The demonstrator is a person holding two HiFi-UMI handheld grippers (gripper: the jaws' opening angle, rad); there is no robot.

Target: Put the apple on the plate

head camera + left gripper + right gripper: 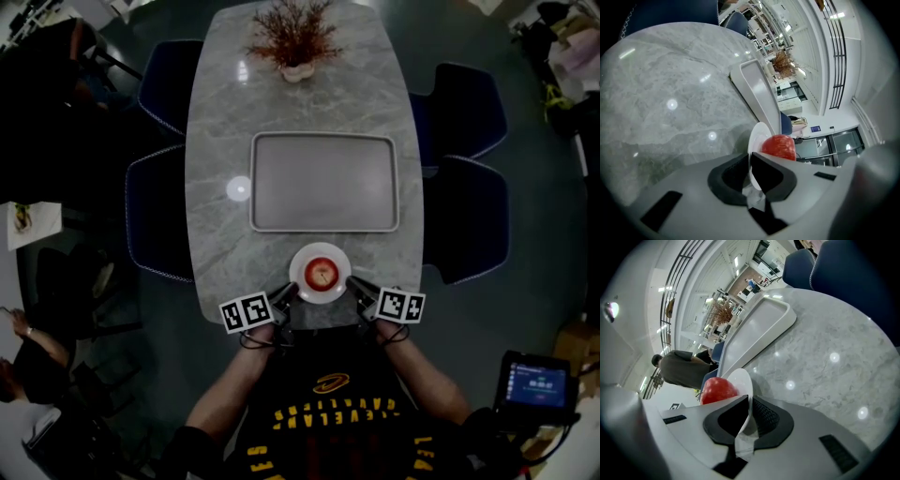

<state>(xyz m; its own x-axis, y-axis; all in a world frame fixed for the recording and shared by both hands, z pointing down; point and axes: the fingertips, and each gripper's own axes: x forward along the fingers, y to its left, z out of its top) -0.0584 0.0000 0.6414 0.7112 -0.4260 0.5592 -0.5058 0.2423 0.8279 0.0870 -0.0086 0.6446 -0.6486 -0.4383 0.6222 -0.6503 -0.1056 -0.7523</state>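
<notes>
A red apple [321, 274] lies on a small white plate [298, 265] near the front edge of the marble table [216, 187]. My left gripper [292, 292] is at the plate's left edge and my right gripper [352, 284] at its right edge. In the left gripper view the plate rim [757, 136] runs between the jaws of the left gripper [751, 171], which are shut on it, with the apple [779, 146] just beyond. In the right gripper view the right gripper [749, 416] pinches the plate rim [742, 380] the same way, and the apple [717, 389] sits to its left.
A grey rectangular tray [323, 138] lies on the table beyond the plate. A potted red plant [295, 42] stands at the far end. Dark blue chairs [473, 230] line both sides. A person [23, 352] is at the lower left, a device with a lit screen [536, 382] at the lower right.
</notes>
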